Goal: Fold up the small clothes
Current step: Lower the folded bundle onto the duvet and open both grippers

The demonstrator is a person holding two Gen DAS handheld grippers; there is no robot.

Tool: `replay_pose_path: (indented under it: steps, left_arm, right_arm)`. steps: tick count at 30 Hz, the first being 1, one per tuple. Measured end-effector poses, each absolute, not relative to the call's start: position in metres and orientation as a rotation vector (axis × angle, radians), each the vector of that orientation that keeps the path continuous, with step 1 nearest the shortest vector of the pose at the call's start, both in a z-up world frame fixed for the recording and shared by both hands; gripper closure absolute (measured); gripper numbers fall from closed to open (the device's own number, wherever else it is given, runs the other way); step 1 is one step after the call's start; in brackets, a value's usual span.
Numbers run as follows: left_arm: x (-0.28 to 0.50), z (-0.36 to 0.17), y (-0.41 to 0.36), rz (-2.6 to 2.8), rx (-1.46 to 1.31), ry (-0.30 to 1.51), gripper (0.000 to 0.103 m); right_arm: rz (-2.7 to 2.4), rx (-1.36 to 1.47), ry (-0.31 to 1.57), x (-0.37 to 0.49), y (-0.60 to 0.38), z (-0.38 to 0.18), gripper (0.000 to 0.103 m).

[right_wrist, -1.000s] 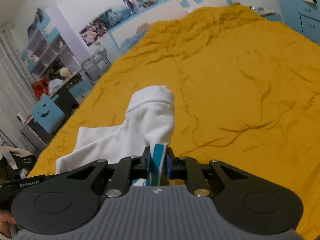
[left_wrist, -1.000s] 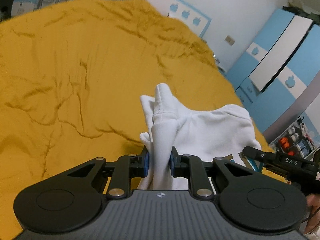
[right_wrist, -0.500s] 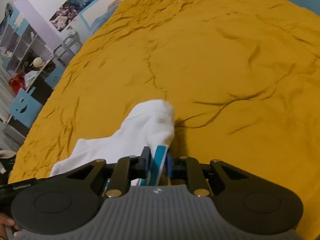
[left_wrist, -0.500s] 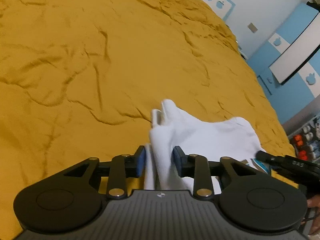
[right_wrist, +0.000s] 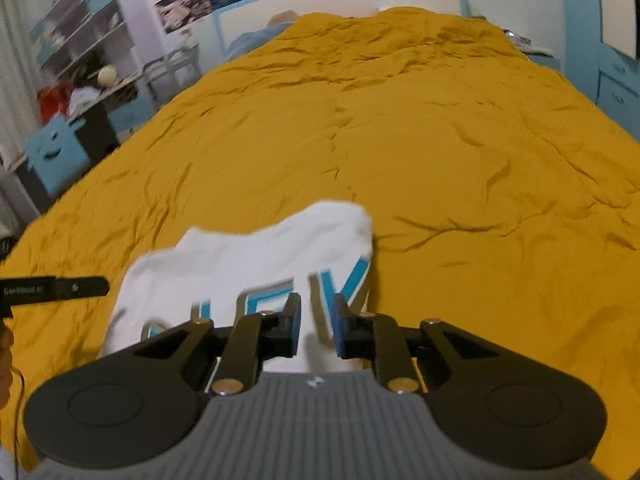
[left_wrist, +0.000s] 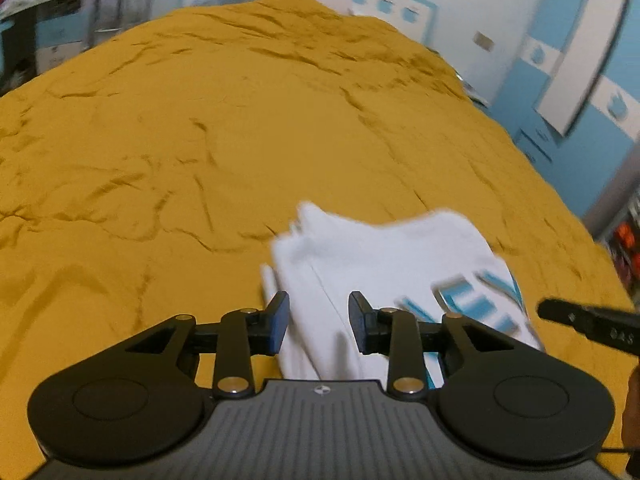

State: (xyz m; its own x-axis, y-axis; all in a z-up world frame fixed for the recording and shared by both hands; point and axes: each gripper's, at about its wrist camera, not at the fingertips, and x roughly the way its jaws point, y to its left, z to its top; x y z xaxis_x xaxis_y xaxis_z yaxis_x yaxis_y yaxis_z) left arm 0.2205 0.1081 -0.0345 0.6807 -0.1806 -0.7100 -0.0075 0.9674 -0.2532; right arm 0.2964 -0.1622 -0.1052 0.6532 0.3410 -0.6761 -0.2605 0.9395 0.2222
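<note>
Both grippers have let go: my left gripper has just opened, my right gripper seemingly gapes too, blurred. Next, I'd smooth the white garment flat.

Each camera sits behind its own gripper and looks forward and downward along the two fingers, close above the bed. The left wrist view faces across the bed toward the headboard, with the blue wardrobe at right. The right wrist view faces the same headboard, with shelves at left. Both views share the bed, the headboard and the white garment; each shows the tip of the other gripper at its edge.
</note>
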Motion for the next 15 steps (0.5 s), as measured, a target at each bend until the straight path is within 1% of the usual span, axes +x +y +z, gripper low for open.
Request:
replay_pose_path:
  steps: [8,15]
  left_arm:
    - [0.209,-0.066,0.093,-0.097,-0.164,0.915,0.066]
    - [0.196,-0.053,0.097,-0.08,-0.158,0.892,0.066]
  right_arm:
    - [0.31,0.055,0.868,0.278,-0.165,-0.139,0.091]
    - [0.289,0.039,0.849,0.266,-0.167,-0.129,0.091]
